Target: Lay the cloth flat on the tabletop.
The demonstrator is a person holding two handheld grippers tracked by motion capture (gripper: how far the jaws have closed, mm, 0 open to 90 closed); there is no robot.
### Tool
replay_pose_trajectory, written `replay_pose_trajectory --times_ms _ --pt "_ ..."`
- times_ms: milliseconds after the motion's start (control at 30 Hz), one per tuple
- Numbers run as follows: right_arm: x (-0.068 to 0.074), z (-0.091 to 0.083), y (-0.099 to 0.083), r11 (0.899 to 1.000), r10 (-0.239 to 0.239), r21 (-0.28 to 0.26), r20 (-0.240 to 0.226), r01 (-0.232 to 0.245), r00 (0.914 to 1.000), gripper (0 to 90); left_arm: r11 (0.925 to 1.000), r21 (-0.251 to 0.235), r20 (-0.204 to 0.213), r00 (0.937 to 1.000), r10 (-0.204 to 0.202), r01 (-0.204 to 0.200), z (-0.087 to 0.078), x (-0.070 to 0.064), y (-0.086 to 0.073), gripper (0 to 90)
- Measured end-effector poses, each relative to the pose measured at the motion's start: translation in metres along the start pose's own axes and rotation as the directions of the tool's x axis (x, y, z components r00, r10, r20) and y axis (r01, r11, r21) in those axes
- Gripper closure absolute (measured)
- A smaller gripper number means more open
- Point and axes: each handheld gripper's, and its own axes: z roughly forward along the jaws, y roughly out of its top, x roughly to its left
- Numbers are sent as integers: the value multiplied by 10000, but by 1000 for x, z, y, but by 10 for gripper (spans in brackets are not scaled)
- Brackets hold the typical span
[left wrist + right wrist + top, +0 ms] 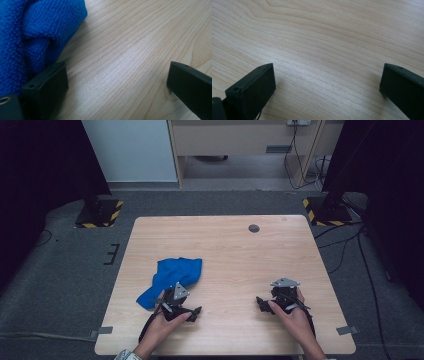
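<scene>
One blue cloth (172,280), two grippers, one table (240,250).

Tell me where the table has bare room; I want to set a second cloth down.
The far half of the table, beyond the blue cloth, is bare but for a small dark disc. So is the middle strip between the left tool and right tool. The near-left is crowded by the cloth.

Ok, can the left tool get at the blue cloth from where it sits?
Probably yes. The left tool is open, and the cloth lies bunched right beside one of its jaws, possibly touching it. Bare table lies between the jaws, with nothing in the way.
</scene>
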Motion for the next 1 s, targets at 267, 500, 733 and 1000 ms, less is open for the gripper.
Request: replay_pose_trajectory --times_ms 267,500,733,1000 --pt "0 0 0 10000 -6 -12 8 6 10000 5 9988 -349 283 9989 362 -352 -8 -2 8 57" --pt "0 0 0 10000 -7 6 -3 7 10000 4 9923 -1219 236 9995 233 -202 -24 7 15 68" --pt "0 0 0 10000 -28 6 -18 28 10000 5 9793 -2025 -514 9986 -116 10 -41 23 19 80" --pt "0 0 0 10000 -68 -20 -20 67 10000 4 9761 -2092 -1231 9886 -863 592 -44 50 14 71"
